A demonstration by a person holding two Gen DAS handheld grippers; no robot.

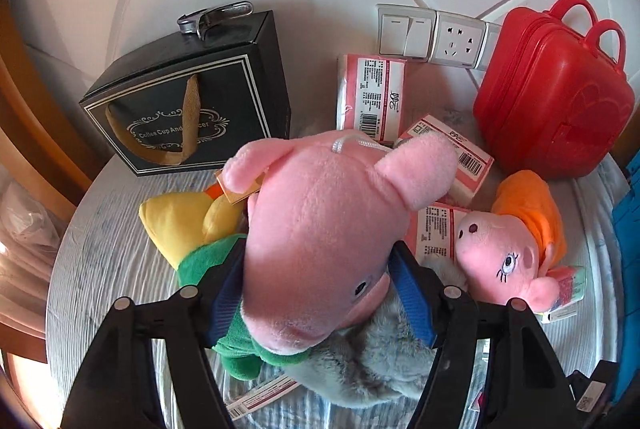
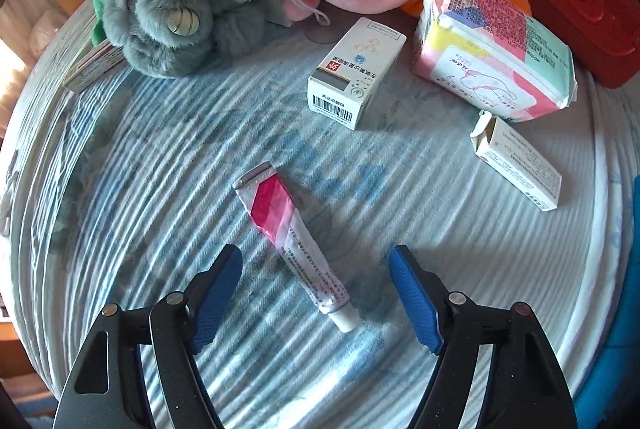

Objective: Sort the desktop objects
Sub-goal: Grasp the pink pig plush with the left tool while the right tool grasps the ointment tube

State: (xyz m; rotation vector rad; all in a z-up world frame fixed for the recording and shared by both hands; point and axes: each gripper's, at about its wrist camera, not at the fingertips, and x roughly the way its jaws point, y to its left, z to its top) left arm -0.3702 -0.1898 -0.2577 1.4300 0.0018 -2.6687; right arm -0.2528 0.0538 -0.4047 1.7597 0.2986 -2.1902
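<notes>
Left gripper [image 1: 316, 293] fingers clamp the pink plush pig [image 1: 320, 229] by its soft, light head, above the cluttered desk [image 1: 112, 253]. Right gripper [image 2: 316, 293] fingers stand open, astride the ointment tube [image 2: 292, 245] lying flat on the desk. The tube is judged light, crushable and thin; best taken across its firmer cap end.

Pink pig plush [image 1: 320, 229]; red case [image 1: 556, 93]; blue-striped cloth [image 2: 160, 189].

Black gift box [image 1: 192, 97] reading "Coffee Cup And", rest hidden by strap

Left gripper [image 1: 316, 285] seems clamped, its blue pads [image 1: 226, 293] pressed in; right gripper [image 2: 316, 293] stands spread, pointing down.
</notes>
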